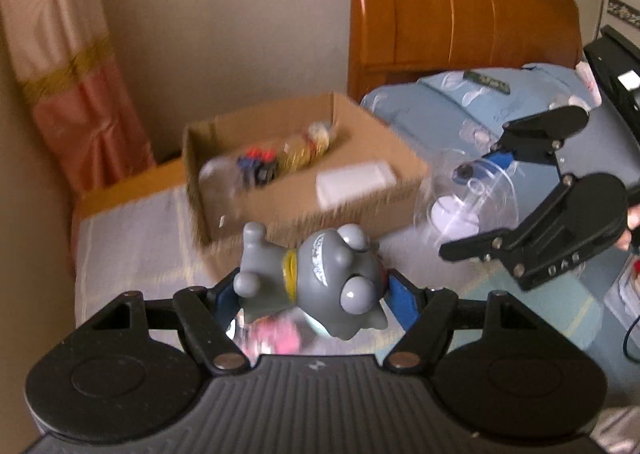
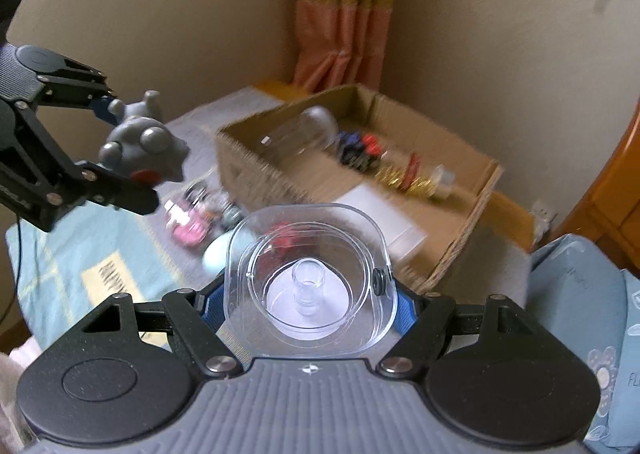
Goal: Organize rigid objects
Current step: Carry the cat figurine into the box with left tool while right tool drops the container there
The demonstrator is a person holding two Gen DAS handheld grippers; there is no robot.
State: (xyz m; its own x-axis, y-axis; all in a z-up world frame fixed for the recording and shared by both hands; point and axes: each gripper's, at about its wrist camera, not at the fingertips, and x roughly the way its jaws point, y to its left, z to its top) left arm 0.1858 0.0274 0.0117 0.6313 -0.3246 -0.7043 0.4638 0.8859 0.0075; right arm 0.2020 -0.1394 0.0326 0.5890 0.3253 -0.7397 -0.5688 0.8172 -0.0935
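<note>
My left gripper [image 1: 312, 290] is shut on a grey cartoon figurine [image 1: 316, 274] with bulging eyes and a yellow collar, held in the air above the bed. It also shows in the right wrist view [image 2: 140, 146]. My right gripper [image 2: 308, 294] is shut on a clear plastic container [image 2: 308, 282] with a rounded square rim. That container shows in the left wrist view [image 1: 468, 198], to the right of an open cardboard box [image 1: 300, 174]. The box [image 2: 360, 182] holds a clear jar, dark toys, a gold item and a white flat box.
Small toys [image 2: 196, 218], pink and dark, and a pale blue egg [image 2: 218, 254] lie on the bed in front of the box. A wooden headboard [image 1: 460, 2] and blue pillow [image 1: 460, 102] are at the right. A pink curtain [image 2: 344, 14] hangs in the corner.
</note>
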